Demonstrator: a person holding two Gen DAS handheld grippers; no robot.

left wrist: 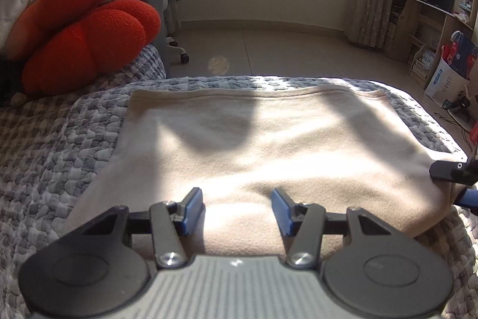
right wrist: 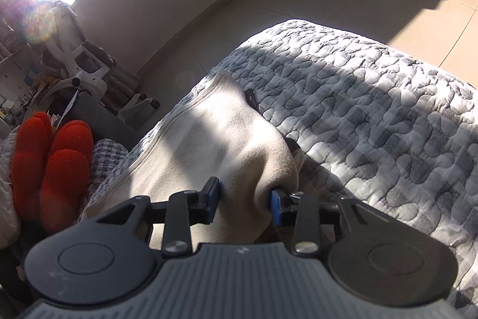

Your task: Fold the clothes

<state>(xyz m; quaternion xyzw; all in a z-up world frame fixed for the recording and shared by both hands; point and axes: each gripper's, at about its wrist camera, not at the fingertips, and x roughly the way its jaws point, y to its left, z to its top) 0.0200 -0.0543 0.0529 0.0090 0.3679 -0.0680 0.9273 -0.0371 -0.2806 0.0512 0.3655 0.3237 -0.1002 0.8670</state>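
Garment: spread on quilt, left gripper over its near edge, right gripper at its right edge; cushion on quilt, far left; chair and floor beyond

Your left gripper sits low in the frame's centre, tilted downward, jaws parted and gripping nothing. Your right gripper, also angled down, has its blue pads pinching cloth.

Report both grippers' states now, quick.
Left gripper: open, fingers apart above the beige garment, holding nothing.
Right gripper: fingers either side of a fold at the garment's edge; grip cannot be told.
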